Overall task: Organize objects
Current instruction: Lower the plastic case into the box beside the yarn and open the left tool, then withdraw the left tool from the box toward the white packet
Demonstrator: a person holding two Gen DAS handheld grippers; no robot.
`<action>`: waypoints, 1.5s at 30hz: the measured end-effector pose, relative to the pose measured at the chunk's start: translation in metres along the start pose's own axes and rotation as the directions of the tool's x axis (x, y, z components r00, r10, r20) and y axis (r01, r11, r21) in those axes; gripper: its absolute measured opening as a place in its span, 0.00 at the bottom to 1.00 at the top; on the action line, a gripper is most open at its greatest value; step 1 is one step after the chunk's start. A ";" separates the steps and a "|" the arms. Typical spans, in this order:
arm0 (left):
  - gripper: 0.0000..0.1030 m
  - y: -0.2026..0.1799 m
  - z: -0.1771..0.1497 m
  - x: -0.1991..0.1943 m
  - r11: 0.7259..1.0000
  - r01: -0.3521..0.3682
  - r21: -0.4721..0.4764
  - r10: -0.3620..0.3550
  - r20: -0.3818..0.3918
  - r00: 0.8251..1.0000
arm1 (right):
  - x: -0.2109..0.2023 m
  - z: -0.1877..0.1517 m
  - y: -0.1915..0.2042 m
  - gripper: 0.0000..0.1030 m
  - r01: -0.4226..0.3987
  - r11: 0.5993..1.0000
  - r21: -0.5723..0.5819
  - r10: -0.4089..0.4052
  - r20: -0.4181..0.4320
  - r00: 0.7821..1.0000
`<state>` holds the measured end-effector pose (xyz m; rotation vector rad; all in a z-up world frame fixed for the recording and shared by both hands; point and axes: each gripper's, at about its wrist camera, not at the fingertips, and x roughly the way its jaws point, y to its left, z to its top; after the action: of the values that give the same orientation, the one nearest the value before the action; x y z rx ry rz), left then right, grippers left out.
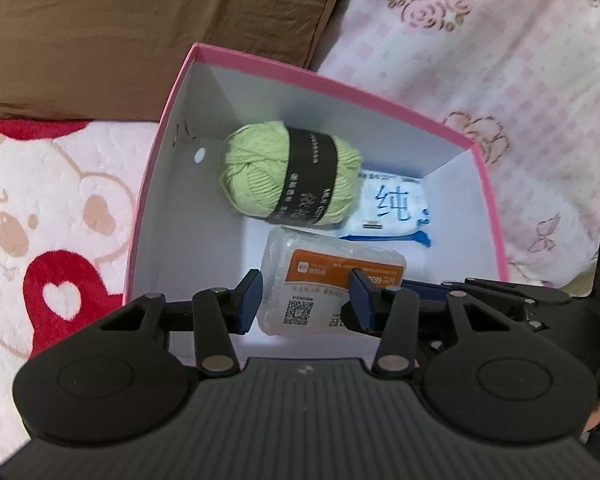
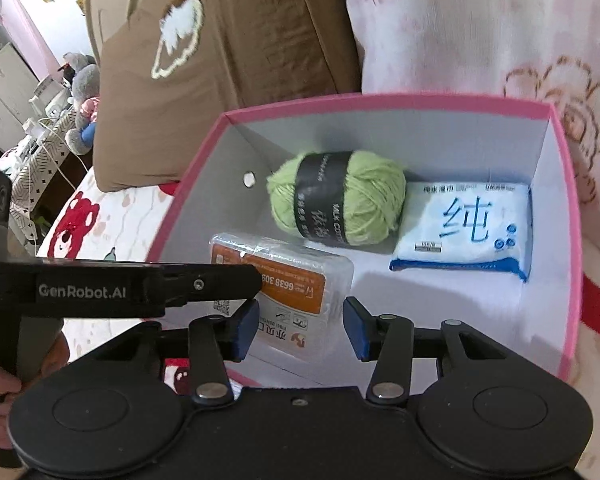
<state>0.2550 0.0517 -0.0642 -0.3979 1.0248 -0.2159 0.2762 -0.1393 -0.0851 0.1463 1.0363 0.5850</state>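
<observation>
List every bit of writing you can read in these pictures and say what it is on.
"GenRobot.AI": side of the left gripper.
"纯": white and blue tissue pack.
"MILK COTT…", cut off: black band on the green yarn ball.
"6638 309…": orange label on the clear plastic case.
Other print on band, pack and case, and the QR code: too small or blurred.

The box (image 1: 420, 114) is pink outside and along its rim, white to pale grey inside. The yarn ball (image 1: 288, 174) is light green with a black band printed in pale lettering. The wipes pack (image 2: 466, 228) is white with blue characters and a dark blue edge. The clear plastic case (image 1: 332, 280) carries an orange and white label with a black QR code. The pillow (image 2: 228, 40) is brown with a cream stitched motif. The blanket (image 1: 40, 200) is pale pink with red hearts and bear figures. The tongs (image 1: 304, 300) are black with dark blue pads (image 1: 249, 300).
</observation>
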 end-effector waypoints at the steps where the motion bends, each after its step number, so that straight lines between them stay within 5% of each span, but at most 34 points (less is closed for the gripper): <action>1: 0.44 0.001 -0.001 0.003 1.000 -0.002 0.001 0.002 0.001 1.000 | 0.004 0.001 -0.003 0.50 -0.003 1.000 0.004 0.003 -0.009 1.000; 11: 0.40 0.006 -0.006 0.025 0.999 -0.036 0.000 0.036 -0.014 0.999 | 0.032 -0.004 -0.022 0.50 -0.003 0.998 0.055 0.006 -0.056 0.998; 27: 0.39 0.011 -0.012 0.037 0.998 -0.053 -0.024 0.052 -0.044 0.998 | 0.046 -0.008 -0.021 0.50 0.033 0.999 -0.034 -0.036 -0.115 0.993; 33: 0.36 0.013 -0.008 0.033 0.999 -0.008 -0.040 0.007 -0.027 1.000 | 0.047 -0.009 -0.025 0.50 0.049 0.998 0.047 -0.044 -0.101 0.994; 45: 0.36 0.004 -0.013 0.025 0.997 -0.077 0.019 0.077 0.002 0.997 | 0.048 -0.018 -0.012 0.50 0.053 0.999 0.013 -0.052 -0.066 0.996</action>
<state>0.2561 0.0439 -0.0912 -0.3401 1.0337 -0.1561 0.2839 -0.1268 -0.1359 0.1136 1.1057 0.5378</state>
